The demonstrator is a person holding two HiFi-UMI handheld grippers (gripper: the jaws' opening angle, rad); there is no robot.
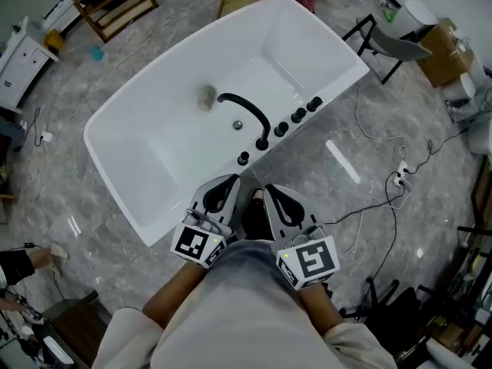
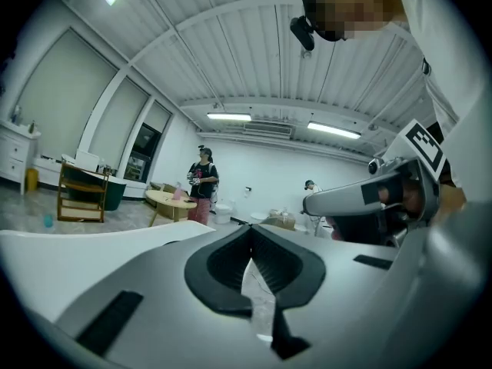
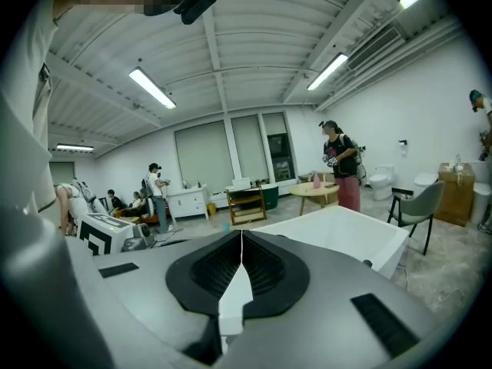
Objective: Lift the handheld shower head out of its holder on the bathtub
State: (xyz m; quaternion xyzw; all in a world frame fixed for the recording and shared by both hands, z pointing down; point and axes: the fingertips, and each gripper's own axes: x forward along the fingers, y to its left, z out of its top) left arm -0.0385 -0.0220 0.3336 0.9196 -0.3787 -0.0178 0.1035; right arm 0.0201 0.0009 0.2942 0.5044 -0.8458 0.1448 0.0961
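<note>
The white bathtub (image 1: 154, 167) lies slantwise on the grey floor. A black arched spout (image 1: 247, 112) rises from its near rim, in a row with several black knobs (image 1: 297, 116). A small black fitting (image 1: 243, 158) sits at the left end of that row; I cannot tell whether it is the hand shower. My left gripper (image 1: 229, 181) and right gripper (image 1: 269, 191) are side by side, close to my body and just short of the tub's near rim. Both are shut with nothing in them. In the right gripper view (image 3: 241, 241) the tub (image 3: 346, 233) is ahead to the right. The left gripper view (image 2: 250, 237) points level across the room.
White cables and a power strip (image 1: 400, 177) trail over the floor right of the tub. A chair (image 1: 388, 44) and a cardboard box (image 1: 446, 48) stand at the back right, a wooden shelf (image 1: 115, 2) at the back left. A person (image 3: 338, 164) stands by a round table.
</note>
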